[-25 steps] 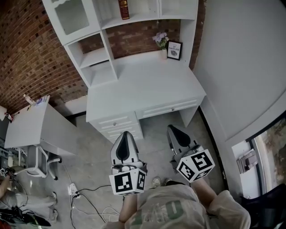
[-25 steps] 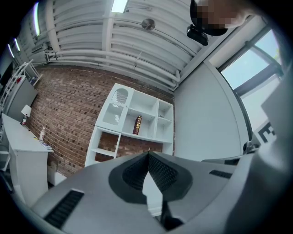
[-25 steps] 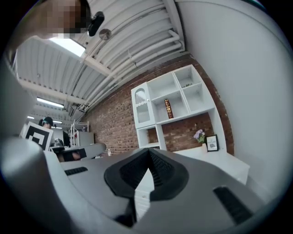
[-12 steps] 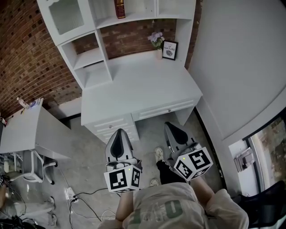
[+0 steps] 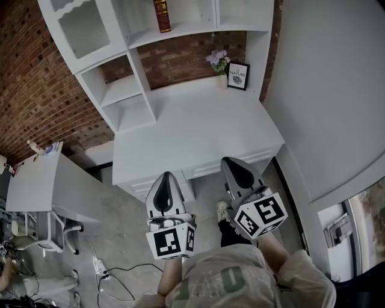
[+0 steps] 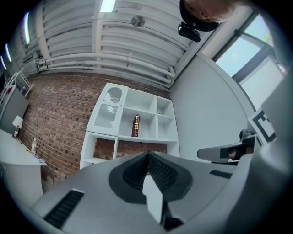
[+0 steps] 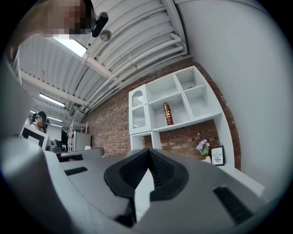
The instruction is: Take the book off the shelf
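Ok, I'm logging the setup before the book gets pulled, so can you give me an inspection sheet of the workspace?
Surface: white desk with drawers, under the shelf unit.
Job's things: book upright on the upper shelf, untouched.
Clutter: flowers and a framed picture at the desk's back right corner.
Grippers: left tongs and right tongs both shut, nothing between them, far from the book.
Cables: power strip and cables on the floor at the left.
Surroundings: brick wall behind; a second table at the left.
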Available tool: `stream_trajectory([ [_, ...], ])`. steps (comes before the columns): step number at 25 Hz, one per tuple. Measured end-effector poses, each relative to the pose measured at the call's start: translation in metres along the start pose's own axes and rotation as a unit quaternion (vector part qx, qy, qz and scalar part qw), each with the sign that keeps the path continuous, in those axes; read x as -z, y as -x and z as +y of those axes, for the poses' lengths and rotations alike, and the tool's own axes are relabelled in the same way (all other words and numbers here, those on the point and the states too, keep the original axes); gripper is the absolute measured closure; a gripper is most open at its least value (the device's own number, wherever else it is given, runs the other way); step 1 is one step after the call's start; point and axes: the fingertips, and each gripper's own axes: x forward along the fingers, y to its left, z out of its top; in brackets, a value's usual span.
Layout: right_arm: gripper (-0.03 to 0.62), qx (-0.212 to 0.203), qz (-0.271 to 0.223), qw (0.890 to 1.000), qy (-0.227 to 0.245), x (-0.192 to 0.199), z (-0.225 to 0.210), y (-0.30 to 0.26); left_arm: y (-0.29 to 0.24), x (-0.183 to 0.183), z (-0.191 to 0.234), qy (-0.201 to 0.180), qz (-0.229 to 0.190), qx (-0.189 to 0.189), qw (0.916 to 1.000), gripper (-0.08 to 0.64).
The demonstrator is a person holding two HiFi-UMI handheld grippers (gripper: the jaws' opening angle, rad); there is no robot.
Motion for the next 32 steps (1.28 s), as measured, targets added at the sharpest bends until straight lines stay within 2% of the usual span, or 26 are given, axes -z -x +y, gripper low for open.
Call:
stream_trajectory([
  [4, 0.580, -0.007, 0.007, 1.000, -0.016, 0.008, -0.039, -0.047, -0.050, 0.006, 0.000, -0.003, -0.001, -0.005, 1.0000, 0.548],
  [8, 0.580, -0.022, 0.004, 1.000, -0.020, -0.006, -0.074, -0.104, -0.112, 0.004, 0.014, -0.004, -0.011, -0.028, 0.9995, 0.548],
  [13, 0.580, -0.035, -0.009, 0.999, 0.027, -0.032, -0.120, -0.165, -0.190, 0.006, 0.023, -0.002, -0.025, -0.056, 0.9981, 0.548],
  [19, 0.580, -0.041, 0.006, 0.998, 0.039, -0.022, -0.180, -0.243, -0.272, 0.021, 0.032, -0.013, -0.018, -0.084, 0.9962, 0.548],
  [25, 0.580, -0.052, 0.033, 0.998, 0.020, 0.000, -0.214, -0.292, -0.324, 0.034, 0.042, -0.011, -0.007, -0.101, 0.9948, 0.548],
  [32, 0.580, -0.058, 0.033, 0.997, 0.042, 0.002, -0.231, -0.315, -0.365, 0.048, 0.035, -0.007, 0.002, -0.090, 0.9959, 0.548],
])
